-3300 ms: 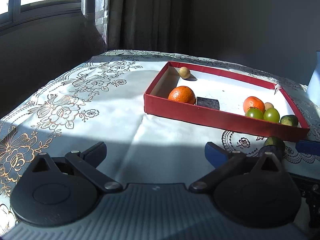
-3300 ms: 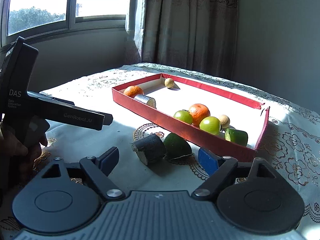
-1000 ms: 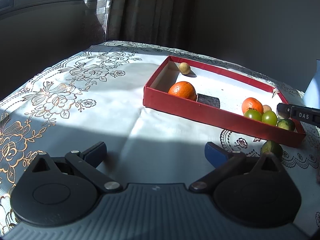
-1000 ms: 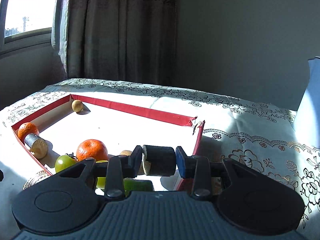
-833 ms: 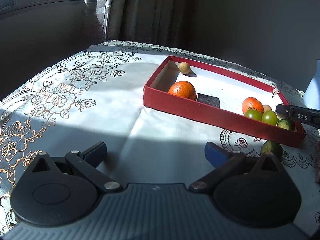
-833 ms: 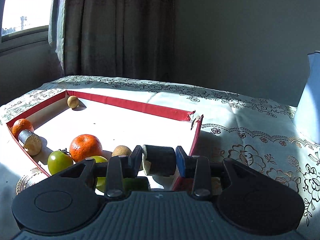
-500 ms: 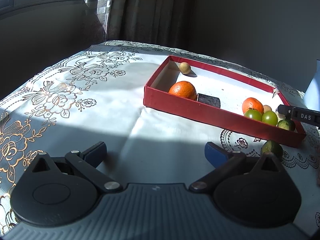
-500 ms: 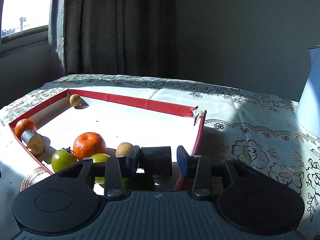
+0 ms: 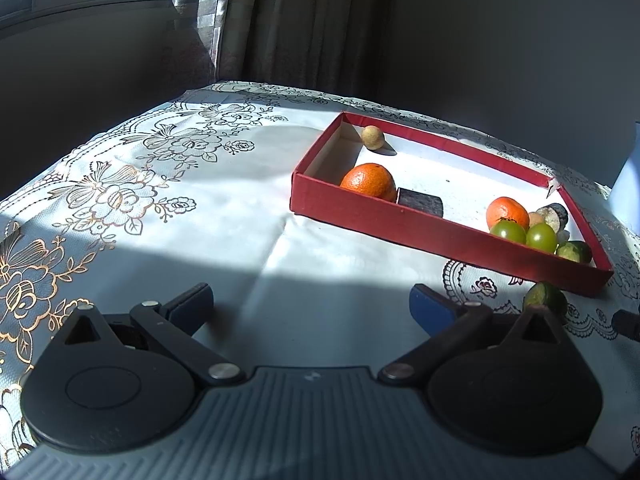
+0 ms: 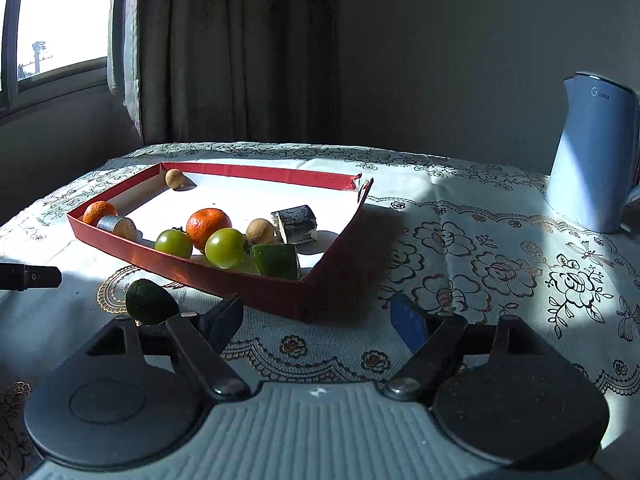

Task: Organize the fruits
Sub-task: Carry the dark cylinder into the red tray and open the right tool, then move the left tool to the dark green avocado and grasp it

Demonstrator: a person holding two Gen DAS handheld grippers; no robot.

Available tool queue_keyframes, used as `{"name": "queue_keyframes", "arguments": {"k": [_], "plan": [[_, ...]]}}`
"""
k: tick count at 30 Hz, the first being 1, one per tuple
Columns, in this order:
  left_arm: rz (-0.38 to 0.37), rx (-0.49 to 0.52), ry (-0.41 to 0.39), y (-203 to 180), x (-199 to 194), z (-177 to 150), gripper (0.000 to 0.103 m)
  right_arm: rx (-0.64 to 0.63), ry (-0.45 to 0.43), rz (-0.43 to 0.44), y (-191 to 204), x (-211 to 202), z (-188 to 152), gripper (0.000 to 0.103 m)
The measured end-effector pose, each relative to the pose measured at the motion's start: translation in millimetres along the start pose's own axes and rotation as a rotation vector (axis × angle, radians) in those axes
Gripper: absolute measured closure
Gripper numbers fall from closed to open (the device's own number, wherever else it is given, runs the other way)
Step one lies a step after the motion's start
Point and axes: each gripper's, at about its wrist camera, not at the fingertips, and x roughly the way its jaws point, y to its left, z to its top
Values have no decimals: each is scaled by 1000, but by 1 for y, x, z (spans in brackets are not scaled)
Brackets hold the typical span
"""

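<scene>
Both grippers, left point(image 9: 311, 307) and right point(image 10: 316, 318), gape wide over bare cloth point(image 9: 168, 216) beside the tray point(image 10: 224, 278); a dark-green lime point(image 10: 150, 301) lies just outside its rim.

Right gripper point(image 10: 320, 314) jaws now spread, pulled back from tray point(image 10: 192, 272); dark cylinder point(image 10: 295, 219) released inside it

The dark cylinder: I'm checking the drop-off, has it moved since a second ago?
Yes. The dark cylinder has left the right gripper, now open, and lies inside the red box beside the tan ball.
</scene>
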Motion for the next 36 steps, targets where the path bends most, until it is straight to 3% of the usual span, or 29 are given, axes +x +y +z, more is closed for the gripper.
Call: {"name": "queue_keyframes", "arguments": {"k": [3, 6, 10, 18, 24, 27, 31, 36], "plan": [[1, 6, 0, -1, 0, 0, 0, 16, 3, -23, -2, -5, -6, 19], [5, 13, -7, -2, -1, -1, 0, 26, 30, -42, -2, 0, -7, 8], [12, 27, -4, -5, -1, -1, 0, 39, 119, -85, -4, 12, -7, 6], [51, 88, -15, -20, -6, -2, 0, 52, 130, -87, -6, 13, -8, 2], [-47, 165, -43, -65, -21, -1, 0, 52, 130, -87, -6, 12, -8, 2], [-105, 252, -61, -99, -23, -3, 0, 52, 131, -86, -6, 12, -8, 1], [-118, 343, -73, -130, -17, -9, 0, 52, 131, -86, -6, 13, -7, 1], [-145, 353, -68, -142, -8, -11, 0, 51, 131, -86, -6, 13, -7, 1]]}}
